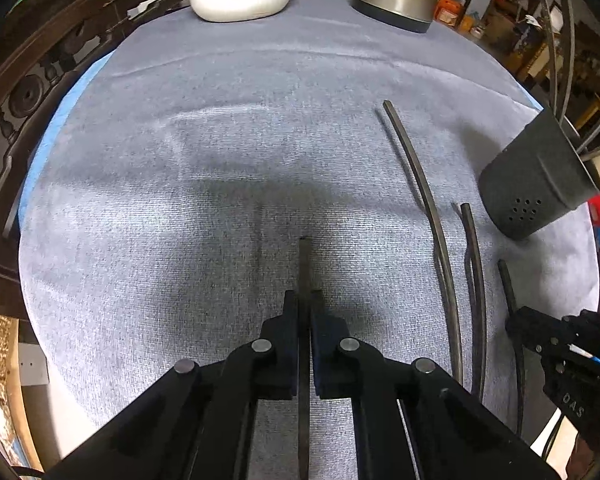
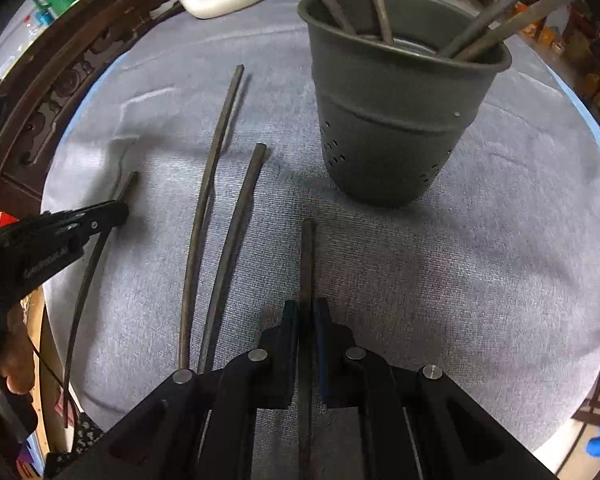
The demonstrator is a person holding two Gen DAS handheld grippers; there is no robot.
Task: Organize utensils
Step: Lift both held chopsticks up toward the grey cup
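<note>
Both grippers point steeply down. Left gripper (image 1: pixel 305 308) and right gripper (image 2: pixel 306 316) each clamp one chopstick (image 1: pixel 304 264) (image 2: pixel 307 256). Two chopsticks (image 2: pixel 208 200) lie loose beside the holder (image 2: pixel 396 120).

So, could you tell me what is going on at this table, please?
A person is sorting dark chopsticks into a grey holder. The left hand-held gripper is shut on one chopstick, and the right hand-held gripper on another. Two more chopsticks lie on the cloth between them.
</note>
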